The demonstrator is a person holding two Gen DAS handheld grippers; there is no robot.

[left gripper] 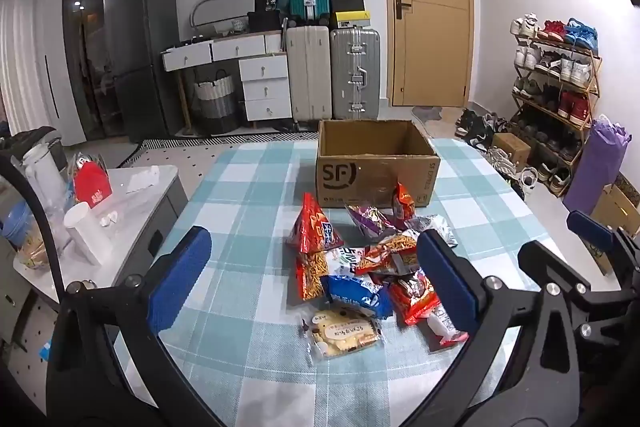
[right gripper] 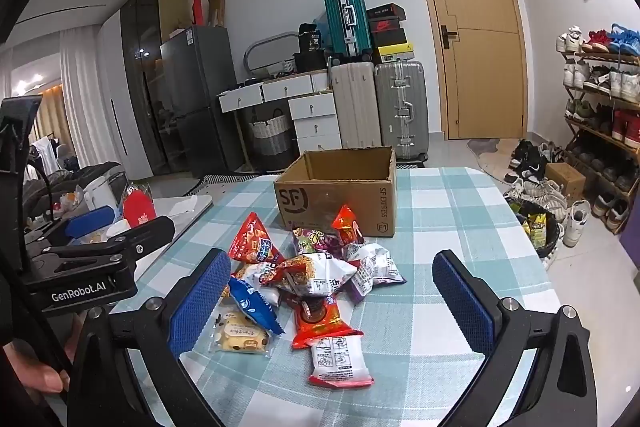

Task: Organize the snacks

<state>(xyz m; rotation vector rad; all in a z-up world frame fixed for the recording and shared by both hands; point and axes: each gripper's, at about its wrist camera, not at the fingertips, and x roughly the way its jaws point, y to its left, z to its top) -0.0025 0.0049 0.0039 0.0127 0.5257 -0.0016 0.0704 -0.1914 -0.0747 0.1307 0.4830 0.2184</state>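
Snacks lie heaped on the checked table, just before the open box. Left gripper and right gripper hover wide, apparently touching nothing.

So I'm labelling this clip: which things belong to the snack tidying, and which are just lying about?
Job:
snack packets
cardboard box
left gripper, open
right gripper, open

Lying about:
suitcases
shoe rack
fridge
white cup
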